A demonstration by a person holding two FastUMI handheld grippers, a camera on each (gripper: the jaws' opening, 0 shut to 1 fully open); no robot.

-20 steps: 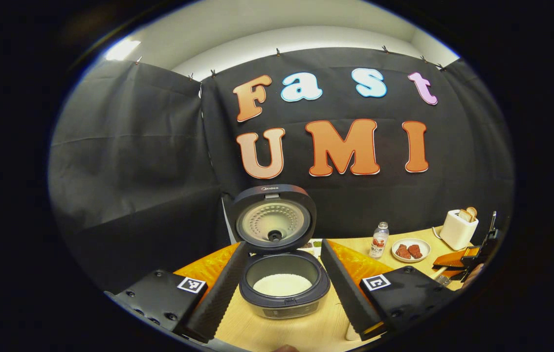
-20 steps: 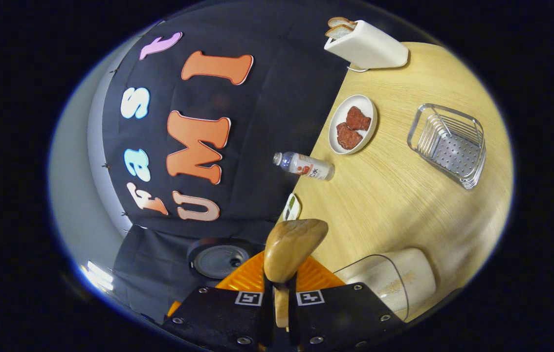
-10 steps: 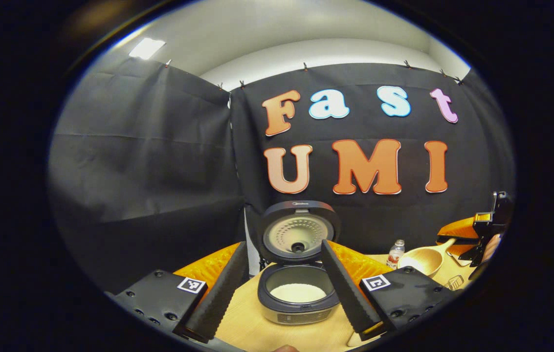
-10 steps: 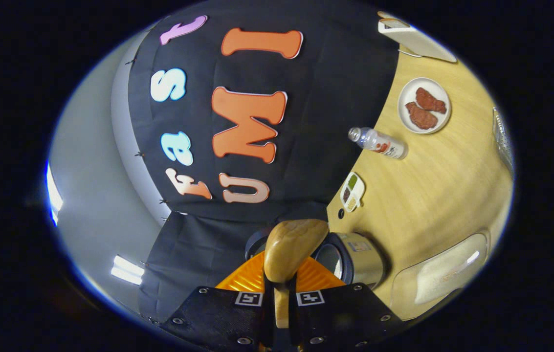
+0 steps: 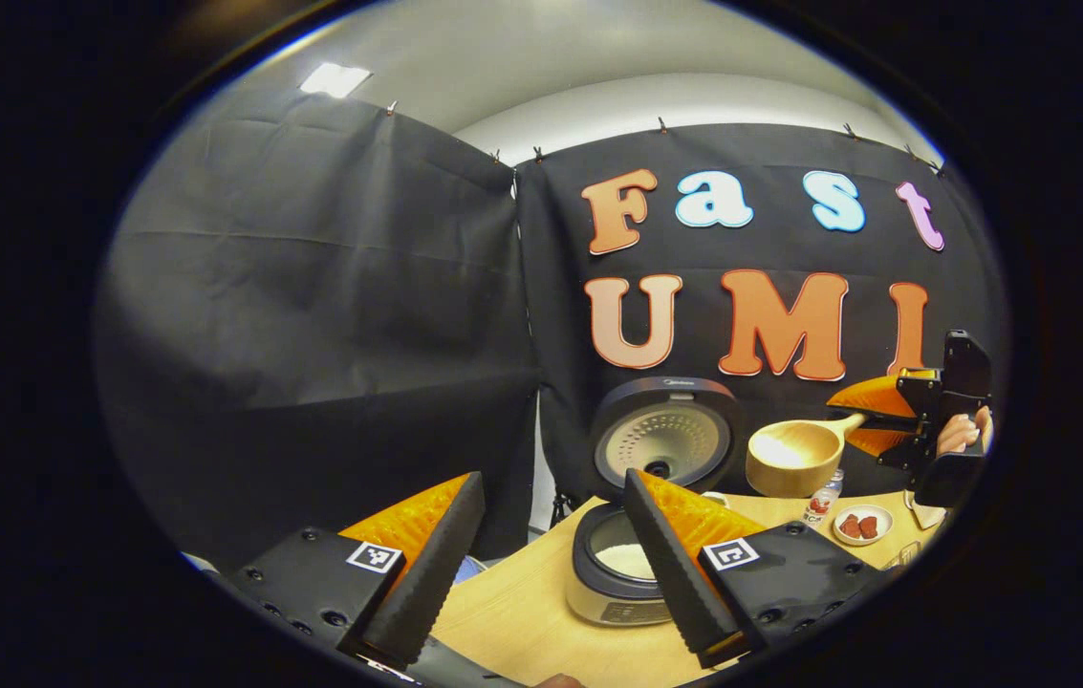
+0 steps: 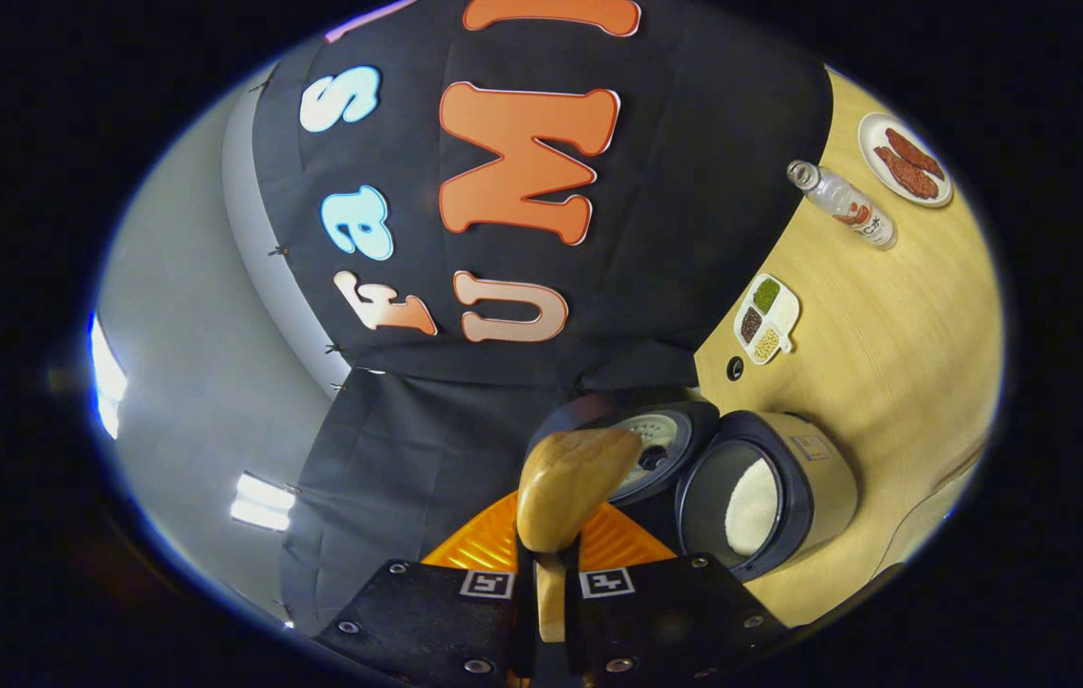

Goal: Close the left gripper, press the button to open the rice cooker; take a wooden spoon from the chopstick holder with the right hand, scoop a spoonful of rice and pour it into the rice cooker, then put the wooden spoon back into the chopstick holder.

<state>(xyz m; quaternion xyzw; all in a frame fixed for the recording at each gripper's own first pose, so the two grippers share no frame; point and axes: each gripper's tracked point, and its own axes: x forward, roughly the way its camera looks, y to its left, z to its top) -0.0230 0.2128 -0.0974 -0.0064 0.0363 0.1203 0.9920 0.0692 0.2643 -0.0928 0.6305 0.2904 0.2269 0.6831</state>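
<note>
Two grippers were at work. In the left gripper view the left gripper (image 5: 551, 564) hung with its fingers spread wide and holding nothing; the cooker (image 5: 619, 564) stood on the tabletop (image 5: 522, 621) just ahead of it, partly behind its right finger, lid (image 5: 663, 440) raised upright and white rice (image 5: 625, 560) in the pot. Farther off to its right, the right gripper (image 5: 890, 416), held by a hand (image 5: 962, 432), carried the spoon (image 5: 794, 457) in the air beside the lid. In the right gripper view the right gripper (image 6: 549, 573) was pinched on the spoon's handle, the bowl (image 6: 572, 483) sticking out ahead, with the open cooker (image 6: 770, 492) just to the right of it. Beyond lay a sectioned dish (image 6: 767, 318), a bottle (image 6: 842, 204) and a plate (image 6: 904, 145).
</note>
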